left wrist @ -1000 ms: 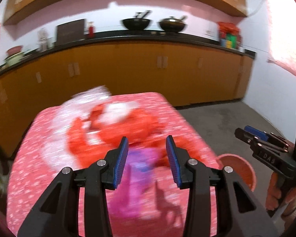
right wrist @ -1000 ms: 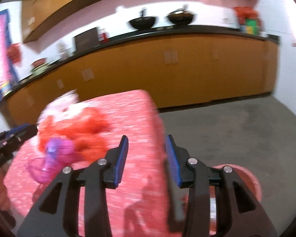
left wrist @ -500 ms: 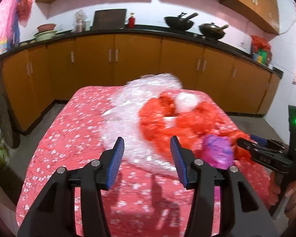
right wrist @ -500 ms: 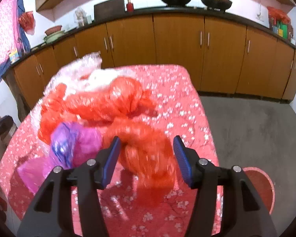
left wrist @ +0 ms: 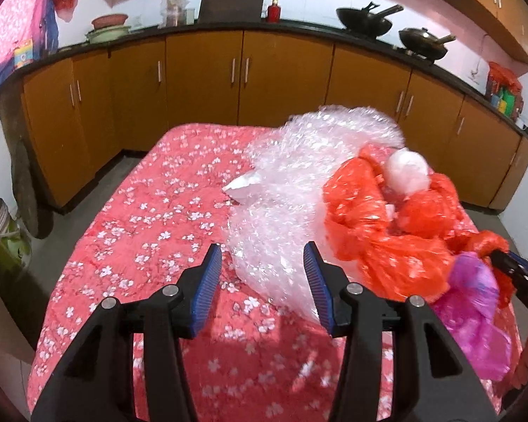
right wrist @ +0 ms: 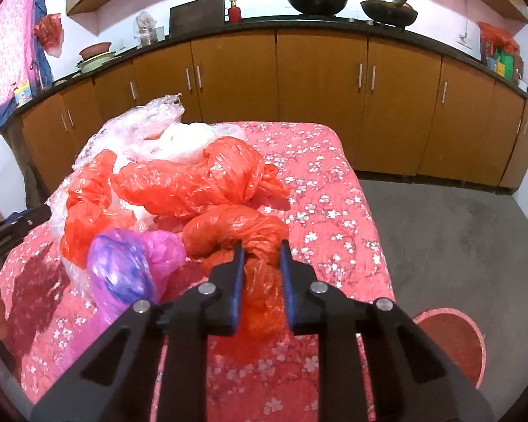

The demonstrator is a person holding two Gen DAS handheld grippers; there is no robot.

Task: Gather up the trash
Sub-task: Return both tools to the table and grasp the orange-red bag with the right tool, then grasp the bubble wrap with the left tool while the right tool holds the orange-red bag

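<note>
Now right claw (right wrist: 262, 253) clamps orange bag (right wrist: 250, 232) near table (right wrist: 334, 190) edge.

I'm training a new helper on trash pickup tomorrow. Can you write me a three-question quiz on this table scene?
1. True or false: the right gripper is shut on a twisted orange bag.
2. What lies between the open fingers of the left gripper? A) a purple bag B) bubble wrap C) a pan
3. Fill in: the red bin stands on the ____ beside the table.

Key
1. True; its pads press the bag from both sides.
2. B; the bubble wrap lies there, not yet pinched. The purple bag lies nearer the right gripper.
3. Floor.
</note>
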